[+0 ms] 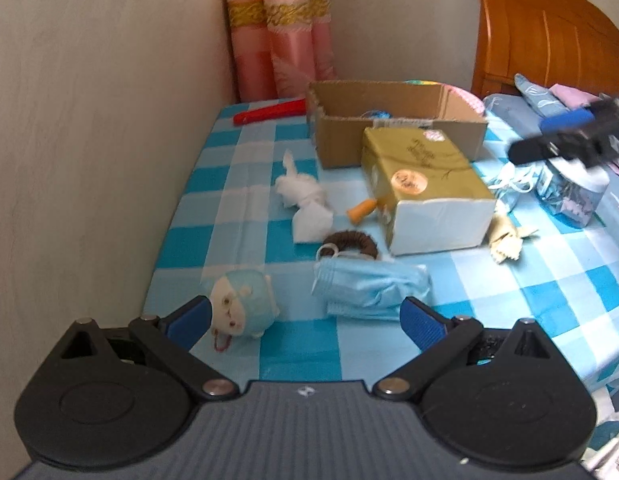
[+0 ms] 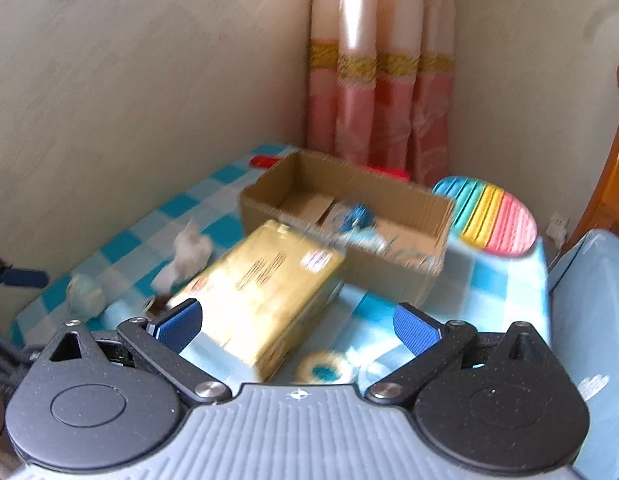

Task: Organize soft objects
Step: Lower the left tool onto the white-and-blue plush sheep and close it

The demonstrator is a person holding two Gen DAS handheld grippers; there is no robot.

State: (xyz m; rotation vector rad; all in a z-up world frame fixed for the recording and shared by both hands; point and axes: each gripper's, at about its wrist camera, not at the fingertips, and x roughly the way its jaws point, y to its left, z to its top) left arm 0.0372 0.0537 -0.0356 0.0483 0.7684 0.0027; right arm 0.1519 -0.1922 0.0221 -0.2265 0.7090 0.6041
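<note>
On the blue checked cloth lie a folded blue face mask (image 1: pixel 369 288), a small plush doll head (image 1: pixel 243 304), a brown hair scrunchie (image 1: pixel 351 242), crumpled white tissue (image 1: pixel 303 204) and a beige cloth (image 1: pixel 505 238). My left gripper (image 1: pixel 305 318) is open just above the near edge, between the doll and the mask, touching neither. An open cardboard box (image 1: pixel 389 120) stands behind, with a blue item (image 2: pixel 357 216) inside. My right gripper (image 2: pixel 297 326) is open and empty over the gold box (image 2: pixel 261 292); the left wrist view shows it blurred at the right edge (image 1: pixel 565 136).
A gold tissue box (image 1: pixel 425 184) lies in front of the cardboard box, an orange piece (image 1: pixel 361 210) beside it. A red tool (image 1: pixel 269 114) lies at the back, a rainbow pad (image 2: pixel 493 216) to the right. Walls and a pink curtain (image 1: pixel 285 40) close the corner; a wooden headboard (image 1: pixel 549 32) stands right.
</note>
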